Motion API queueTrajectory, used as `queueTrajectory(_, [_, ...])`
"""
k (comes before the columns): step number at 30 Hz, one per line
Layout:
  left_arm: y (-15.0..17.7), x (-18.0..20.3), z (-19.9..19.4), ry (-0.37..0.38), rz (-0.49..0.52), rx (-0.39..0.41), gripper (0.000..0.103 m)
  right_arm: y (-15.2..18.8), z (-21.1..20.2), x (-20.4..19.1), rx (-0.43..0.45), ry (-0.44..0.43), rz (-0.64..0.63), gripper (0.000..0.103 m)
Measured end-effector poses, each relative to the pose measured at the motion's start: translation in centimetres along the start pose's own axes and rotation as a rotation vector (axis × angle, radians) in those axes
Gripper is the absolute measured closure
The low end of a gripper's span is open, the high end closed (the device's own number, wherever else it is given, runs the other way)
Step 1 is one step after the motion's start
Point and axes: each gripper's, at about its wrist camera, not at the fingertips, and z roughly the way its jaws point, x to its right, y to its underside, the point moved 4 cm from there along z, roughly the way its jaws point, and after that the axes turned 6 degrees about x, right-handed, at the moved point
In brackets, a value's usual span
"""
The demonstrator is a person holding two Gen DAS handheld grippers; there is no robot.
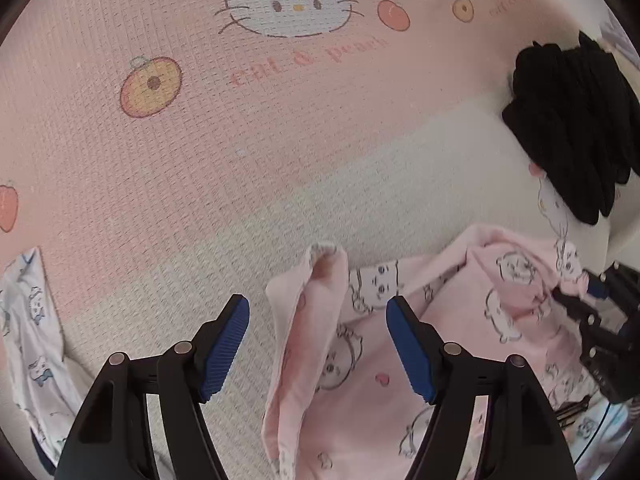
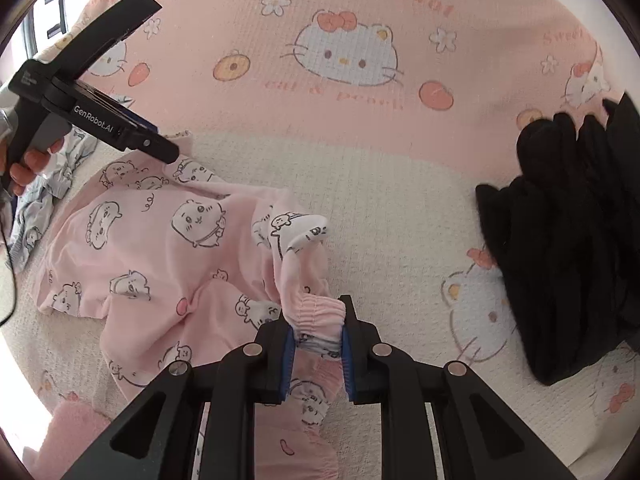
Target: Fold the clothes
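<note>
Your right gripper (image 2: 316, 344) is clamped on the gathered elastic waistband of the pink pajama pants (image 2: 160, 248), the ruffled band bunched between the two blue pads (image 2: 289, 354) with the jaws nearly closed around it. The pants lie spread on the pink and cream blanket (image 2: 380, 184), the printed cloth trailing from your right gripper toward the left, rumpled and creased where it rises to the grip. Your left gripper (image 1: 318, 344) hangs with its jaws wide apart and nothing between them; a raised fold of the pink pants (image 1: 316, 320) stands in the gap without touching either blue pad (image 1: 224, 348). In the right wrist view the left gripper (image 2: 160, 148) shows from the side at the far corner of the pants, its tip just at the cloth's edge, though you cannot tell from there whether it touches. A pile of black clothes (image 2: 572, 240) sits on the blanket well to the right of the pants. A white and blue printed garment (image 1: 32, 328) lies at the left edge of the blanket, apart from the pink pants.
</note>
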Motion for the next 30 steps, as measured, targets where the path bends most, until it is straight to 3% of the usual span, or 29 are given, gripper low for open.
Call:
queueTrajectory(2, [-0.2,0.2,0.5,0.047,-0.003,0.025,0.034,0.2,0.1,0.3,-0.007,-0.017,0.022,0.085])
queueTrajectory(4, [0.0,0.4,1.4,0.084,-0.011,0.001,0.037,0.3,0.2,0.7,-0.013,-0.032,0.046,0.085])
queueTrajectory(7, [0.1,-0.1,2.6,0.045,-0.011,-0.007,0.055,0.8,0.1,1.9,-0.017,-0.057,0.125,0.085])
queueTrajectory(13, [0.6,-2.1,2.7,0.143,-0.123,0.034,0.055,1.4,0.4,3.8,-0.024,-0.157,0.321,0.085])
queueTrajectory(15, [0.9,-2.5,2.7,0.172,-0.138,0.045,0.052,1.2,0.6,4.0,-0.029,-0.161,0.348,0.085])
queueTrajectory(17, [1.1,-2.5,2.7,0.185,-0.119,0.042,0.042,0.9,0.7,4.3,-0.029,-0.151,0.364,0.085])
queueTrajectory(23, [1.9,-2.3,2.5,0.177,-0.07,0.065,0.04,0.3,1.1,5.2,-0.047,-0.173,0.42,0.085])
queueTrajectory(28, [1.3,-3.4,2.8,0.249,-0.216,0.066,0.021,-0.4,2.0,5.4,-0.04,-0.193,0.471,0.085])
queueTrajectory(30, [1.0,-4.1,3.0,0.279,-0.289,0.067,0.018,-0.5,2.6,5.4,-0.035,-0.215,0.511,0.085])
